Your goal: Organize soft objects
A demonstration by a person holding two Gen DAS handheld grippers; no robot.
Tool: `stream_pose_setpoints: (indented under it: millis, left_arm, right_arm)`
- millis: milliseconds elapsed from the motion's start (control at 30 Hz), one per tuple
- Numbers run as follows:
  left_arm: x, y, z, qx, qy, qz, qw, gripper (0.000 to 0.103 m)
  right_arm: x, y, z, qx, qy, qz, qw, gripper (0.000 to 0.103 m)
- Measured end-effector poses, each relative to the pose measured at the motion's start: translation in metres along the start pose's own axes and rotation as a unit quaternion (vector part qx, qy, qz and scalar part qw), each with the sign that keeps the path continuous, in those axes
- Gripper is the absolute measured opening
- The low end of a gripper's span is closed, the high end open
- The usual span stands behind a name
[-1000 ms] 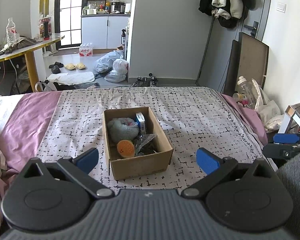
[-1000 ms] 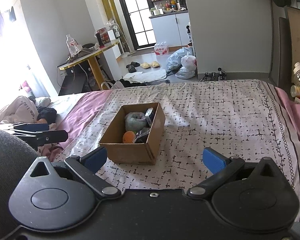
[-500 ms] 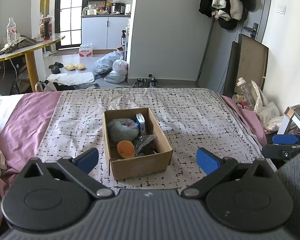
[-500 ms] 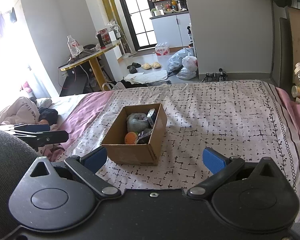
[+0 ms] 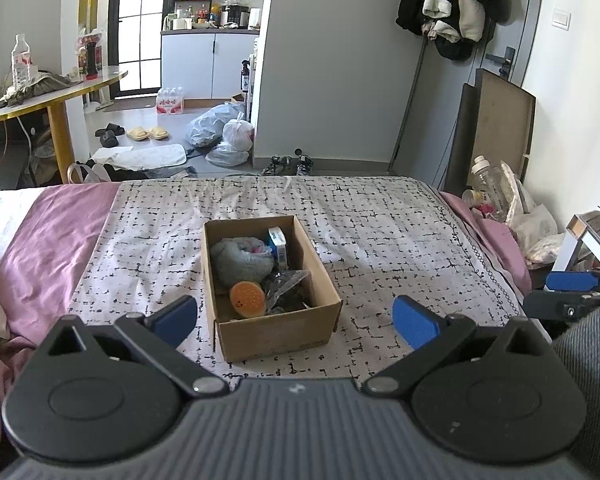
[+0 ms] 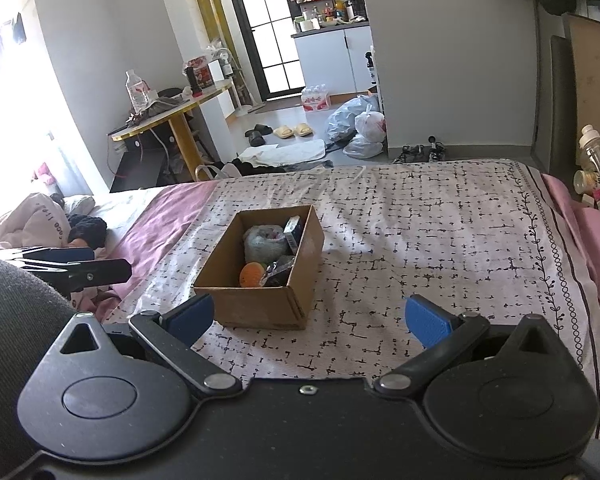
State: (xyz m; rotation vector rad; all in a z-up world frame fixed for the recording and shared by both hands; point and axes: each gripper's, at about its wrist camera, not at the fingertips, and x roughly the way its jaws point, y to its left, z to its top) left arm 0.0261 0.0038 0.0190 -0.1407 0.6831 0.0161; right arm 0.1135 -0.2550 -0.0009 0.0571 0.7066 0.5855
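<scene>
A patterned bedspread (image 5: 380, 232) holds a cardboard box (image 5: 276, 332) of soft items at 12 o'clock — nearer the left gripper (image 5: 296, 316). The right gripper (image 6: 308, 316) sees it at 11 o'clock. Both spread wide, empty.

Beyond the bed, slippers (image 5: 147, 133) and plastic bags (image 5: 224, 132) lie on the floor beside a yellow-legged table (image 5: 56, 120).

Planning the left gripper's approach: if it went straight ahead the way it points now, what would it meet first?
Probably the near wall of the cardboard box, which sits on the bedspread between the open fingers of the left gripper. Depth is unclear; if it travels higher, it would pass over the rim toward the orange ball.
</scene>
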Motion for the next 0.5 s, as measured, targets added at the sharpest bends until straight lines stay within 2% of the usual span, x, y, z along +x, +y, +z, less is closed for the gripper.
stream_pose_setpoints:
  millis: [500]
  left_arm:
    - [0.0023, -0.0027, -0.0031, 0.001, -0.001, -0.001, 1.0, 0.103]
  right_arm:
    - [-0.0005, -0.0014, -0.0025, 0.007, 0.0, -0.008, 1.0, 0.103]
